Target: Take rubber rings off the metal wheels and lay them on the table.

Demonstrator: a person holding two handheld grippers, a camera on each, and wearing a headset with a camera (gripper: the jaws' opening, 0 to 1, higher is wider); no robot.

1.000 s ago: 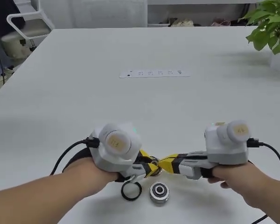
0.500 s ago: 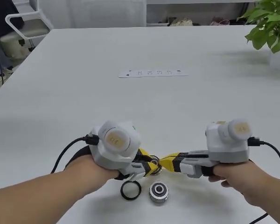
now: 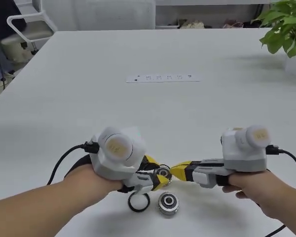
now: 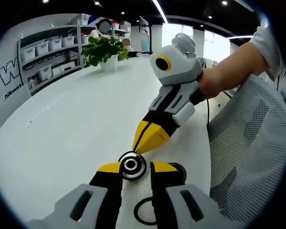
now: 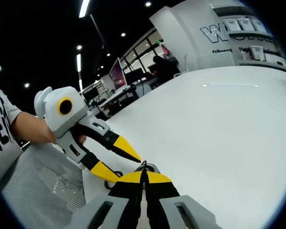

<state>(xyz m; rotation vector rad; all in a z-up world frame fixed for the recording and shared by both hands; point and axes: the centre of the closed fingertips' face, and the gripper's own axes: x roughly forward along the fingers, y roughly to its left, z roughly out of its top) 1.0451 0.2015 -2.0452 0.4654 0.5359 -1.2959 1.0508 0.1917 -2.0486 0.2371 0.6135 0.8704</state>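
Left hand-held gripper (image 4: 133, 168) clamps a metal wheel (image 4: 132, 162) between its yellow tips, near the bench's (image 3: 187, 113) front edge. Right hand-held gripper (image 5: 144, 176) has its jaws pressed together, tips touching that wheel's rim; can't tell if rubber is pinched. A loose black rubber ring (image 3: 138, 211) lies on the bench beside a second metal wheel (image 3: 167, 203).

Power strip (image 3: 163, 77) lies flat; plant (image 3: 284, 27) far right; chair (image 3: 28, 23) far left.
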